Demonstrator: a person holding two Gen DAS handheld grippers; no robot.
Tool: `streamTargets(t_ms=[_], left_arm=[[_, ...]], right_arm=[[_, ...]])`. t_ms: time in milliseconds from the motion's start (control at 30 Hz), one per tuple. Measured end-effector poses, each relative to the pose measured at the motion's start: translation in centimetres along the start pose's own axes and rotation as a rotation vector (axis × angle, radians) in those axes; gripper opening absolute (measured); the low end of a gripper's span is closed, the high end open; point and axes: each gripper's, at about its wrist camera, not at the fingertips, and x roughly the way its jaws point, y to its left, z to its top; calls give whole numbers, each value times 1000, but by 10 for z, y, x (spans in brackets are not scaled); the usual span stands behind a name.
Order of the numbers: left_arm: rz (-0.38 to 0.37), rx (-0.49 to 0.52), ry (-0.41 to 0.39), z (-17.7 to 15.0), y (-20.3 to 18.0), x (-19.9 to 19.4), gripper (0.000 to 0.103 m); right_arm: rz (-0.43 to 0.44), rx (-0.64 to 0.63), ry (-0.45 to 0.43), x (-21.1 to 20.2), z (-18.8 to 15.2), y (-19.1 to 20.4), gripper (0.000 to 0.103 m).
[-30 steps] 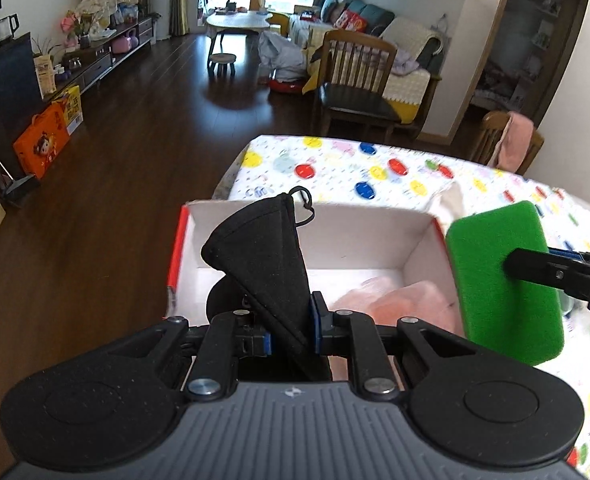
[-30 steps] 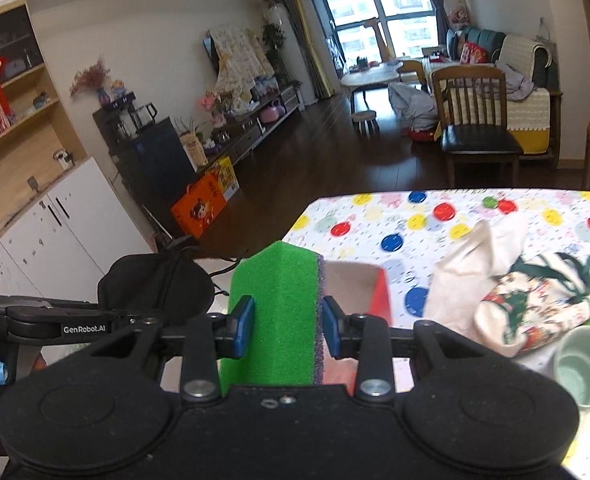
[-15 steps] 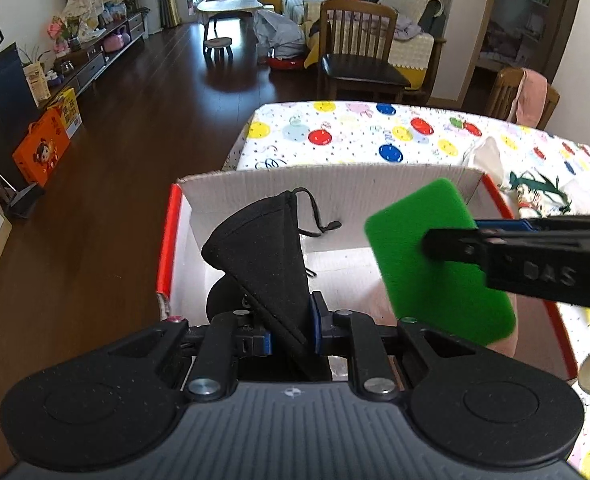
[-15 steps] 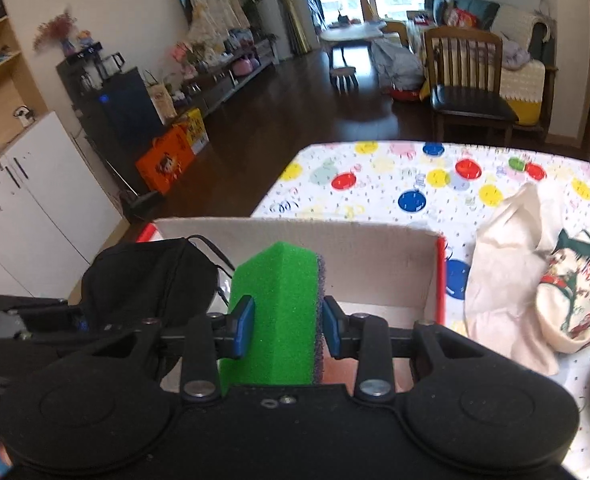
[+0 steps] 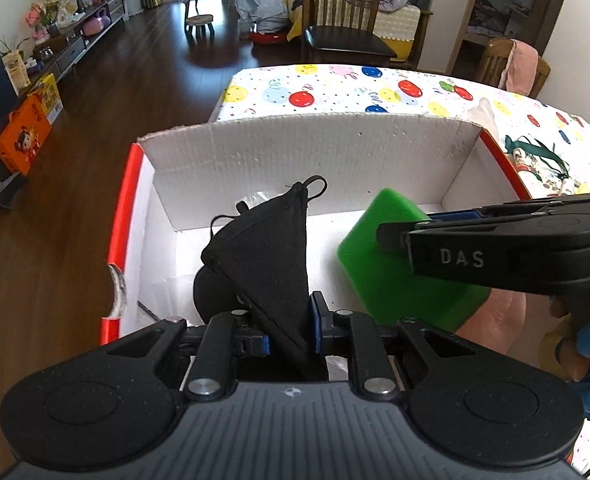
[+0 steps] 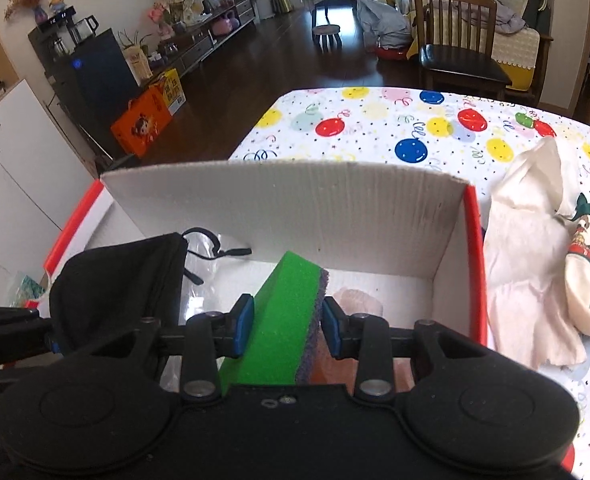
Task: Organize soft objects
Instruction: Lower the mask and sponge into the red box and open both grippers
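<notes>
Green sponge [image 6: 283,320] pinched in the right claw [image 6: 285,326] and black face mask [image 5: 267,264] pinched in the left claw [image 5: 289,330] both hang inside the white cardboard box [image 5: 295,152] at frame centre, so each should sink lower before letting go.

Black face mask [image 5: 267,256] and green sponge [image 6: 285,320] with purple backing, over white cardboard box [image 5: 335,152] with red edges; beside the box, white tablecloth [image 6: 375,120] printed with red, blue, yellow balloons.
</notes>
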Motion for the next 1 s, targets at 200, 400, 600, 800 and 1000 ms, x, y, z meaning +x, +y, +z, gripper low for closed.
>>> streamTargets(t_ms=[200,400,600,800,1000], left_arm=[[-14,-5,11,-3,-2,4,21],[-9,-3,6,-4,-5,1,41],[-17,-12,-40,-6,-6,-10,80],[-42,-8,-80,-7,-11,-31,80],[-70,-3,-144,-6,-20,-61,80]], right_arm=[[25,-6,10,-2,0,0,39],[53,-13,-20,-16,4,-3,51],[103,-10,-55,-43,3,-9,55],[144,-60,-134,-85,-5,-11,66],[187,-70,-195,-125,-10,-20,71]])
